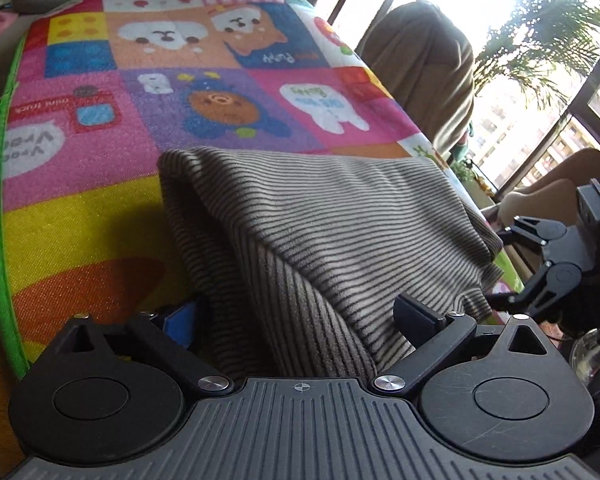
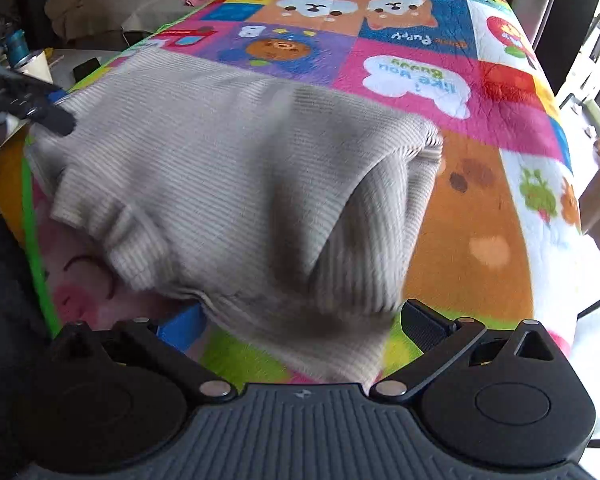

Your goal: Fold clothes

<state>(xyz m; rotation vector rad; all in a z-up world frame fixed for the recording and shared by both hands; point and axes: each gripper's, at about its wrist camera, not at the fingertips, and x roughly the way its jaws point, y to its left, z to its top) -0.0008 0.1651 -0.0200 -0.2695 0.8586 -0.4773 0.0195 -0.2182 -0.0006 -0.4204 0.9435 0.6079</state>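
— Now, where's the striped garment (image 1: 320,232)?
— Lying on the patchwork mat (image 1: 100,128), partly doubled over, with a loose fold running between both tools.
— Left gripper (image 1: 300,320)?
— Spread wide, near edge of cloth draped between the fingers, not pinched.
— Right gripper (image 2: 300,324)?
— Spread wide too, blue pad (image 2: 180,326) and black pad (image 2: 424,324) either side of the hanging hem, no squeeze showing.
— Long axis?
— Running side to side between the two tools, near edge toward both.
— Nearer hand?
— Hard to say; about equal, each at its own end.
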